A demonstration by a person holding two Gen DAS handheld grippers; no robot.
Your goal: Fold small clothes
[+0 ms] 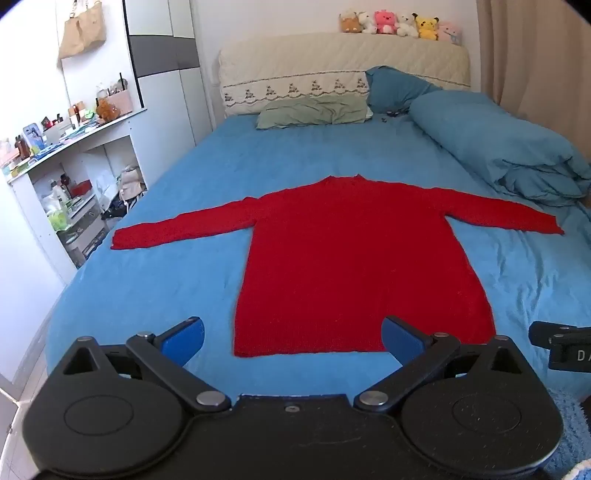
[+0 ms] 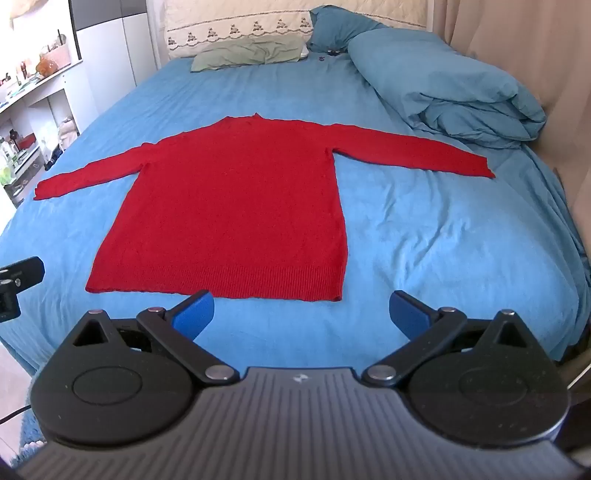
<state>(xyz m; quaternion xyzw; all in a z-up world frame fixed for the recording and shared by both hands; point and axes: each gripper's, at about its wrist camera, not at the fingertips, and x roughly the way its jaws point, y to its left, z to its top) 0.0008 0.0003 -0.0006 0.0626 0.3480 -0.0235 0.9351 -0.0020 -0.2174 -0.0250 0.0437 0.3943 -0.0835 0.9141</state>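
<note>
A red knit sweater (image 1: 351, 266) lies flat on the blue bed sheet (image 1: 155, 295), both sleeves spread out sideways, collar toward the headboard. It also shows in the right wrist view (image 2: 236, 221). My left gripper (image 1: 291, 341) is open and empty, hovering just before the sweater's hem near its left corner. My right gripper (image 2: 301, 312) is open and empty, just before the hem near its right corner. Part of the right gripper's body (image 1: 561, 343) shows at the right edge of the left wrist view.
A rolled blue duvet (image 1: 509, 147) lies along the bed's right side, near the right sleeve end. A green pillow (image 1: 314, 110) and blue pillow (image 1: 395, 86) sit at the headboard, plush toys (image 1: 399, 24) on top. Cluttered white shelves (image 1: 74, 184) stand left of the bed.
</note>
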